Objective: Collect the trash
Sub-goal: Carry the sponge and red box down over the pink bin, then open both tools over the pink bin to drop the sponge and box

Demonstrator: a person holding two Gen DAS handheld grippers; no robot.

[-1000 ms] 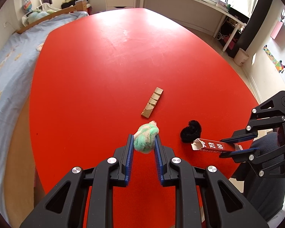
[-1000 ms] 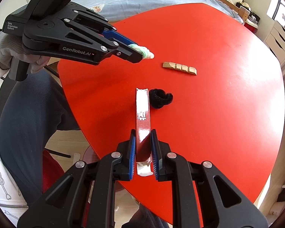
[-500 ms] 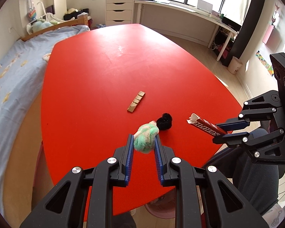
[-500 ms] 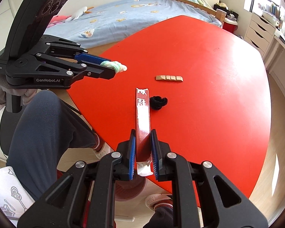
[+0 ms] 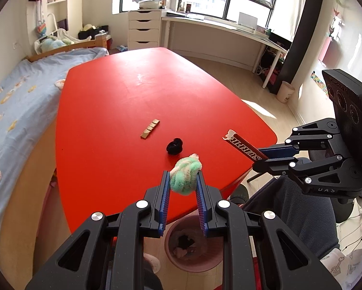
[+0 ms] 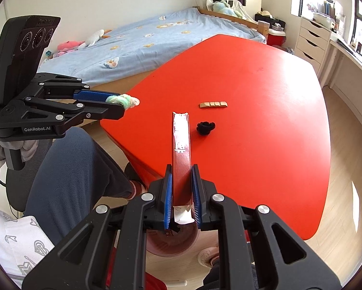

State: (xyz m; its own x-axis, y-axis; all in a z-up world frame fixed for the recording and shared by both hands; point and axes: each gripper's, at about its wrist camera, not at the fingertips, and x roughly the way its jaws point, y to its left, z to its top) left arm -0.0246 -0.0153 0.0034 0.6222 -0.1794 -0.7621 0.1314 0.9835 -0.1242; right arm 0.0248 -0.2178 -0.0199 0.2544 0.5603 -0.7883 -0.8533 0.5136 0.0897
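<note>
The left gripper [image 5: 183,188] pinches a green wad [image 5: 185,178]; the right gripper [image 6: 181,193] pinches a red wrapper [image 6: 181,154], both near the desk [image 5: 113,111] edge. Centre each over the bin [image 5: 193,244] below, then spread the fingers.

The left hand-held gripper [image 6: 123,104] bears "GenRobot.AI" in white on its black body. The right hand-held gripper [image 5: 265,155] shows "DAS". Its red wrapper [image 5: 245,146] carries white lettering too skewed to read surely.

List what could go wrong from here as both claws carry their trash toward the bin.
1. The left claw pinches only part of the green fluffy ball; it could slip and land beside the pink bin, which sits mostly hidden below.
2. The red wrapper sticks far out of the right claw; it might catch the red table edge.
</note>
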